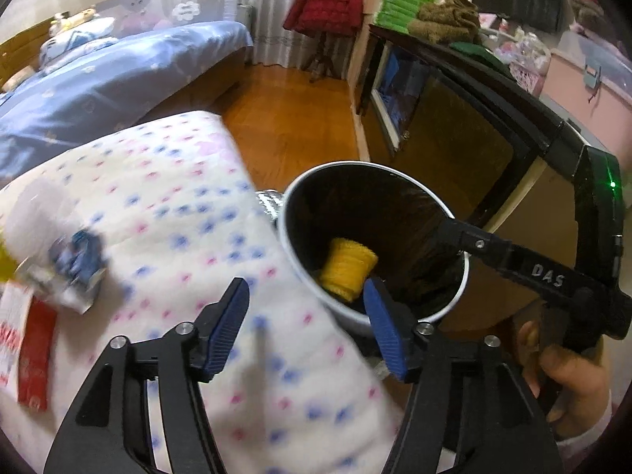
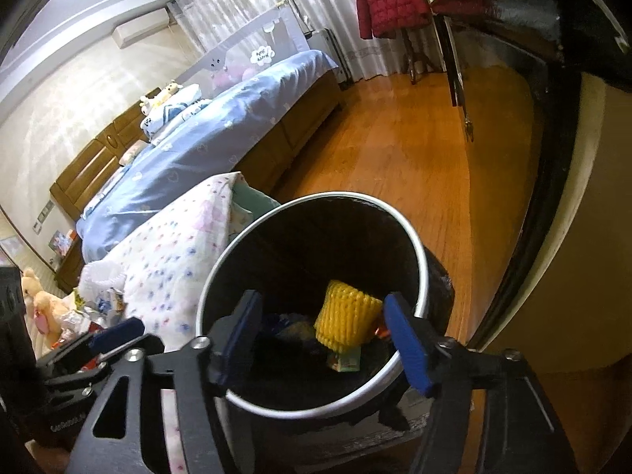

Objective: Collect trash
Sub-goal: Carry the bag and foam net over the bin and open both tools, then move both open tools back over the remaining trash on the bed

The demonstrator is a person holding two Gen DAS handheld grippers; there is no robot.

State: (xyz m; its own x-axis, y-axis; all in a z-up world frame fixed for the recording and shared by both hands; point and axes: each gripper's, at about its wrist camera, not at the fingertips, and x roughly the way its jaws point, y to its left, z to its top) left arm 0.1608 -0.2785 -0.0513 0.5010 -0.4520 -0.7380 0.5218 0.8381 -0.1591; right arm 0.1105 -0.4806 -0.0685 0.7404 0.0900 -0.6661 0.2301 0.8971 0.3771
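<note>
A black-lined trash bin with a white rim [image 1: 347, 164] [image 2: 339, 196] stands beside a flowered quilt. Inside lie a yellow foam net [image 1: 347, 272] [image 2: 347, 320] and a small green packet [image 2: 347, 361]. My right gripper [image 2: 322, 298] hangs over the bin's mouth, open, with no pad touching the net below it. Its black finger [image 1: 474, 243] reaches over the rim in the left wrist view. My left gripper [image 1: 306, 296] is open with nothing between its pads, above the quilt's edge just left of the bin. More trash stays on the quilt: a blue wrapper [image 1: 79, 260] and a red packet [image 1: 37, 339].
The flowered quilt [image 1: 177, 205] covers a low surface left of the bin. A bed with a blue sheet [image 2: 205, 138] lies behind it. Wooden floor [image 2: 395, 150] runs past the bin to a red jacket on a stand [image 1: 326, 4]. A dark cabinet [image 1: 454, 126] stands close on the right.
</note>
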